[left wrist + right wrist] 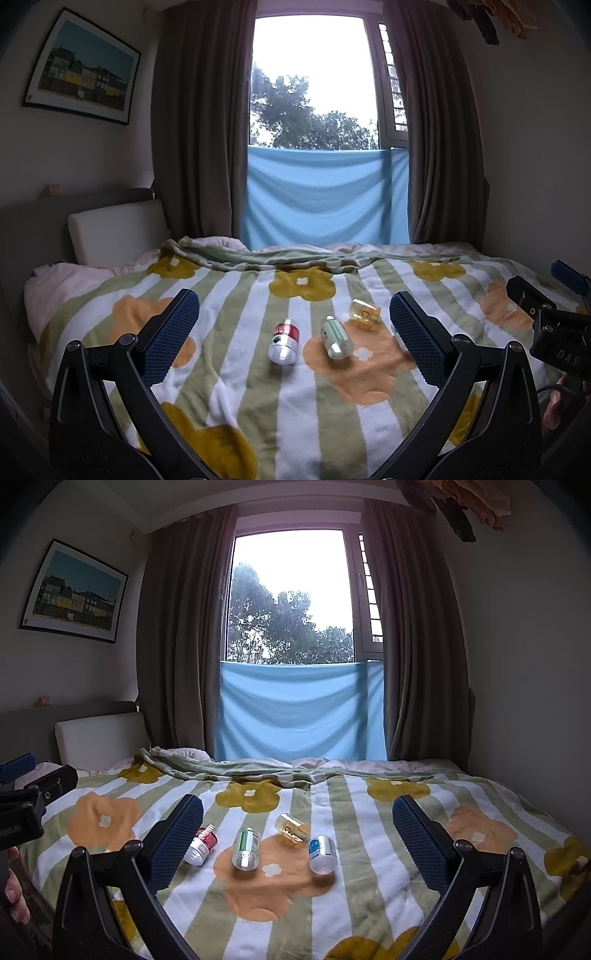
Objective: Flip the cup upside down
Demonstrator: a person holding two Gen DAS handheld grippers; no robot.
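Observation:
Four small clear cups lie on their sides on the flowered blanket. The red-labelled cup is leftmost, then the green-labelled cup, the amber cup a little farther back, and the blue-labelled cup. The left wrist view shows the red cup, the green cup and the amber cup; the blue one is hidden there. My left gripper hangs open above and short of the cups, holding nothing. My right gripper is open too, the cups lying ahead between its fingers.
The bed fills the room's width, with a white cushion and a pink pillow at the left. Curtains and a blue cloth over the window stand behind it. A person's hand holds the left gripper's handle.

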